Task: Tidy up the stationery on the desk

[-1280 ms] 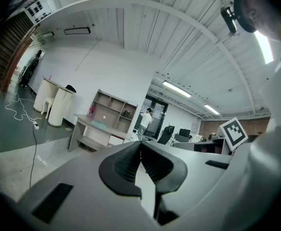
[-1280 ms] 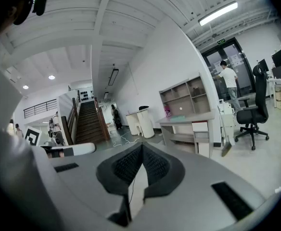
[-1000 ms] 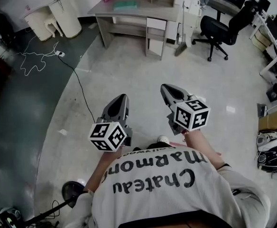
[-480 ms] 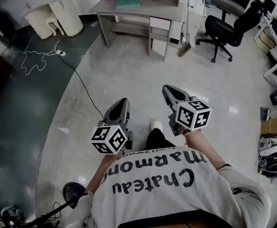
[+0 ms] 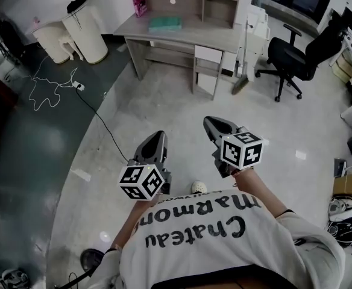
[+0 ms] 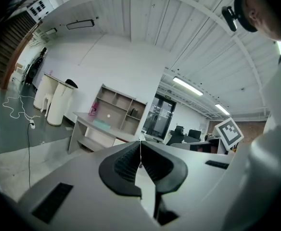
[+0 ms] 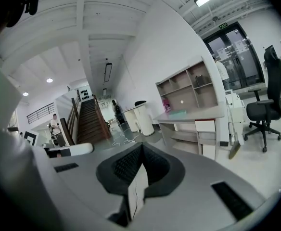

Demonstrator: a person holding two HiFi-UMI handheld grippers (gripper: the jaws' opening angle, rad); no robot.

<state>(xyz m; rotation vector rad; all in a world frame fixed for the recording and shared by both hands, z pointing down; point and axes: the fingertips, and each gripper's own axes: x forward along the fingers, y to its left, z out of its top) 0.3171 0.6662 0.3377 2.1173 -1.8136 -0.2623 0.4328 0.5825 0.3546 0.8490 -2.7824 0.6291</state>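
presently, stationery: not separable at this range. a teal flat item [image 5: 164, 23] and a pink box [image 5: 141, 3] are lying on the worktop [image 5: 219, 35] across the floor, well apart from the person. left hand-held gripper [image 5: 157, 136]: jaws pressed together, pinching nothing. right hand-held gripper [image 5: 210, 121]: likewise pressed together and empty. both are pointing toward the worktop. step, by judgement: the approach is going on, tidying not yet begun. next move is calling for closing in on the worktop, then spreading one hand-held gripper over a single item. writing: the shirt [image 5: 194, 221] is showing "chateau marmon", seen upside down; box print too small to read.
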